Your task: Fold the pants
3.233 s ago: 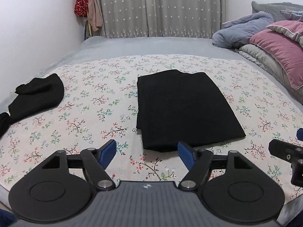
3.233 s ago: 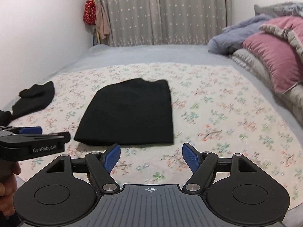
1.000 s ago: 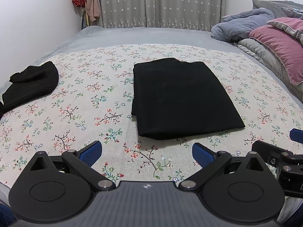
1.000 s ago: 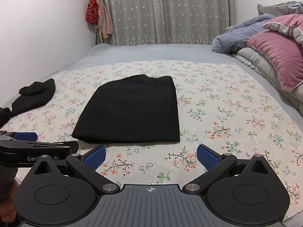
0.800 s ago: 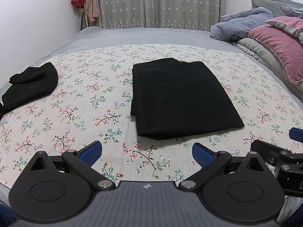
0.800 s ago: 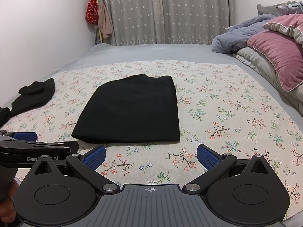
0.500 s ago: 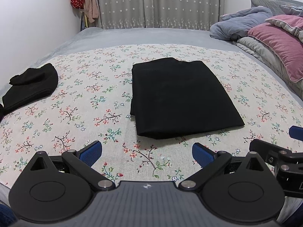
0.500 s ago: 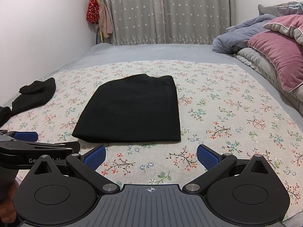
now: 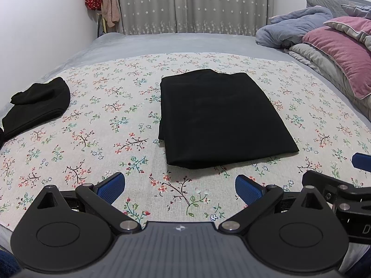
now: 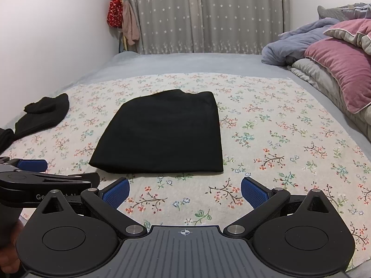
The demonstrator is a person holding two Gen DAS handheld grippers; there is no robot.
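Black pants (image 9: 218,118) (image 10: 164,134) lie folded into a flat rectangle on the floral bedspread (image 9: 92,125) (image 10: 278,143), near its middle. My left gripper (image 9: 180,187) hovers just short of the pants' near edge, open, with nothing between its blue pads. My right gripper (image 10: 184,191) is also open and empty, a little back from the same edge. In the right wrist view the left gripper (image 10: 32,173) shows at the lower left, held by a hand (image 10: 9,250). The right gripper (image 9: 343,185) juts in at the lower right of the left wrist view.
A second black garment (image 9: 37,104) (image 10: 44,113) lies bunched at the bedspread's left edge. Pink and grey pillows (image 9: 338,53) (image 10: 340,69) and a blue blanket (image 9: 292,30) pile up on the right. A curtain (image 10: 204,14) and hanging clothes (image 10: 123,16) stand behind the bed.
Both grippers' jaws have opened wider than 3.2 s ago. Over the last second nothing has visibly moved, and the pants lie as before.
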